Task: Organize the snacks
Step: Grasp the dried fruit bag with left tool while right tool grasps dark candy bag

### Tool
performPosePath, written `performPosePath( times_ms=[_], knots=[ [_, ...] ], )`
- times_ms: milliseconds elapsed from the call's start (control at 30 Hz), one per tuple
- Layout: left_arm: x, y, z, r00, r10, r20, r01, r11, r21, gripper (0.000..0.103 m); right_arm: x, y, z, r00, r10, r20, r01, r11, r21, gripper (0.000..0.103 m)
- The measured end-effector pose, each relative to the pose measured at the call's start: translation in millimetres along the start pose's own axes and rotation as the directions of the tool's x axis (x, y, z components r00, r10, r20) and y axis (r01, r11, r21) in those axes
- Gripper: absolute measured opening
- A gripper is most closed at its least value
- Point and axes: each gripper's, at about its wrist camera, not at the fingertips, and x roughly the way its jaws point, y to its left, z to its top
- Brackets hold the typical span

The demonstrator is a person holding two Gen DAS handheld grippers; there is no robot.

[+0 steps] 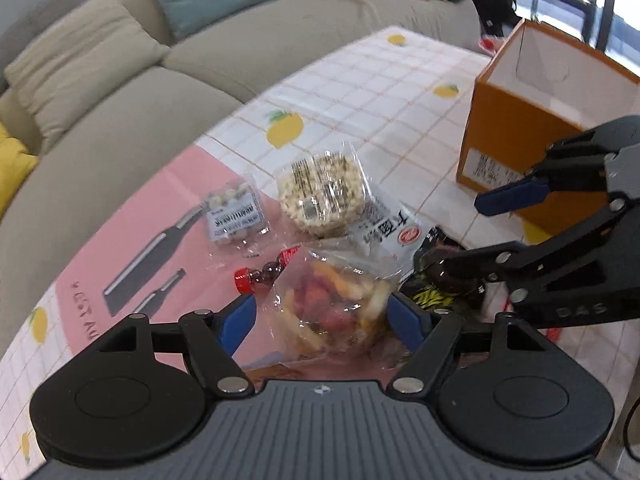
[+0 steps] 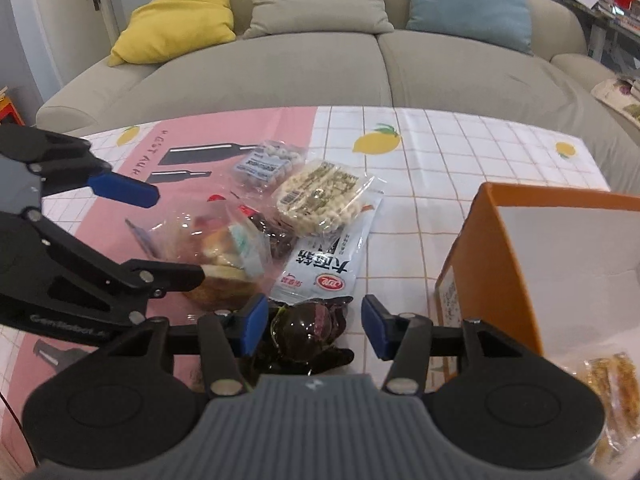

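1. Left wrist view shows my left gripper (image 1: pixel 322 316) spread wide around the clear bag of mixed candies (image 1: pixel 340 304). The blue pads flank the bag on both sides, but I cannot tell whether either one touches the film. The fingers are released, gripping nothing.

2. Right wrist view shows my right gripper (image 2: pixel 314 326) also spread apart, straddling the dark glossy packet (image 2: pixel 306 330) at the near edge of the pile. One pad sits just beside the packet; the other stands clear of it. Nothing is clamped here either.

3. The snacks lie heaped together on the tablecloth (image 2: pixel 440 168): the round puffed-grain cake (image 2: pixel 316 196) rests on the white sachet (image 2: pixel 332 256), with the small pack of pale pieces (image 2: pixel 268 164) just beyond. The heap overlaps, so I judge each gripper has chosen an item at the near edge, where the fingers can close without dragging neighbours.

4. The orange box (image 2: pixel 520 248) stands open-topped to the right of the pile, its white inside showing. I take it to be where the snacks go. Another wrapped snack (image 2: pixel 612 392) lies near its base.

5. Both grippers point forward and downward over the table, side by side, the right one nearer the box.
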Motion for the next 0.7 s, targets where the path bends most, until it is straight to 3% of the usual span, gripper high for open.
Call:
performPosePath(
  times_ms=[200, 333, 500, 600, 700],
  knots=[
    [25, 9, -3, 0.995, -0.087, -0.046, 0.086, 0.996, -0.020, 0.091, 12, -3, -1, 1.000, 0.008, -0.022, -0.008, 1.000, -0.001, 0.051],
    [28, 7, -7, 0.996, -0.080, -0.026, 0.078, 0.994, -0.081, 0.083, 17, -6, -4, 0.999, 0.003, -0.037, -0.003, 1.000, 0.010, 0.051],
    [19, 2, -13, 1.000, -0.010, -0.013, 0.008, 0.979, -0.202, 0.071, 9, -7, -9, 0.999, 0.003, -0.032, -0.003, 1.000, 0.019, 0.051],
    [11, 2, -19, 0.998, 0.046, -0.035, -0.055, 0.940, -0.336, 0.068, 0, -5, -12, 1.000, 0.018, -0.012, -0.017, 0.999, 0.038, 0.051],
    [-8, 5, -29, 0.995, 0.096, -0.031, -0.099, 0.864, -0.494, 0.068, -12, 0, -16, 0.998, 0.056, 0.025, -0.057, 0.997, 0.048, 0.051]
  ],
)
